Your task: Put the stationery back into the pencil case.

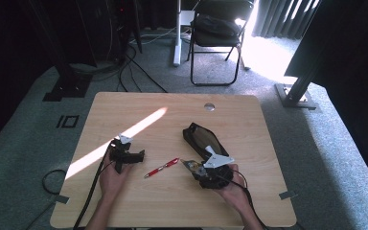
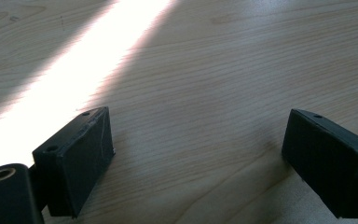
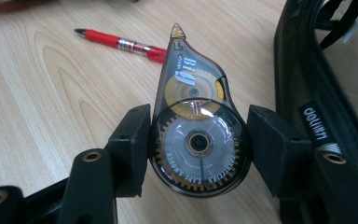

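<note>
Altogether: one correction tape (image 3: 196,135), one red pen (image 3: 121,43), one black pouch (image 1: 199,137).

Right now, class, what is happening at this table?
A person at a wooden table works with a gripper in each hand. The right gripper has its fingers closed on a clear correction tape dispenser, beside an open black mesh pencil case. A red pen lies on the table between the hands. The left gripper is open over bare wood and holds nothing.
</note>
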`<state>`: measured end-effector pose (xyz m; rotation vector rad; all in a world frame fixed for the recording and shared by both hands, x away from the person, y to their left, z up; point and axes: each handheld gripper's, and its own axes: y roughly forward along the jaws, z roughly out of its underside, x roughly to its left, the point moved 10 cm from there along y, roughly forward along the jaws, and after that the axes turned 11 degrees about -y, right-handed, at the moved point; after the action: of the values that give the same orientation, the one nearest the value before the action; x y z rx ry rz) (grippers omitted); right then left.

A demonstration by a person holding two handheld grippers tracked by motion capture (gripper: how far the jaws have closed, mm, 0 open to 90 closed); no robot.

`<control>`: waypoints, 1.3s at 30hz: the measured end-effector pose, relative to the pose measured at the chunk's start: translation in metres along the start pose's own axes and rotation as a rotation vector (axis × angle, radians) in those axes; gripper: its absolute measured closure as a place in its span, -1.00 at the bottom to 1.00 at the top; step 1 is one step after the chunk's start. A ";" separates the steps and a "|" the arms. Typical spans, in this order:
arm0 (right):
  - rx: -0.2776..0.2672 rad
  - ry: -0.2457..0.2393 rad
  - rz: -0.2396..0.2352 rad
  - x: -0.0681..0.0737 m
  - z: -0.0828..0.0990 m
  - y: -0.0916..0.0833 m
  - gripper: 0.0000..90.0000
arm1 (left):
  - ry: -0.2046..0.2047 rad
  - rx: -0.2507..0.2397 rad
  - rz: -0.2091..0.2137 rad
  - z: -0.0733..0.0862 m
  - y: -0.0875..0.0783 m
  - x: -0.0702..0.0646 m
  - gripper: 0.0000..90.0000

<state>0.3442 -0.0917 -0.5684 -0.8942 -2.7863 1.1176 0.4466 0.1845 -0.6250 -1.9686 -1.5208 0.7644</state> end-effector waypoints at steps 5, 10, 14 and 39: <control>-0.011 0.001 0.012 -0.003 -0.004 -0.005 -0.07 | 0.000 0.000 0.000 0.000 0.000 0.000 -0.80; -0.016 0.002 0.020 -0.005 -0.007 -0.009 -0.07 | 0.000 0.000 0.000 0.000 0.000 0.000 -0.80; -0.023 0.000 0.028 -0.007 -0.011 -0.013 -0.07 | 0.000 0.000 0.000 0.000 0.000 0.000 -0.80; -0.054 -0.004 0.066 -0.022 -0.023 -0.029 -0.07 | 0.000 0.000 0.000 0.000 0.000 0.000 -0.80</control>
<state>0.3528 -0.1048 -0.5284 -0.9964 -2.8219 1.0581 0.4466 0.1845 -0.6250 -1.9686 -1.5209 0.7643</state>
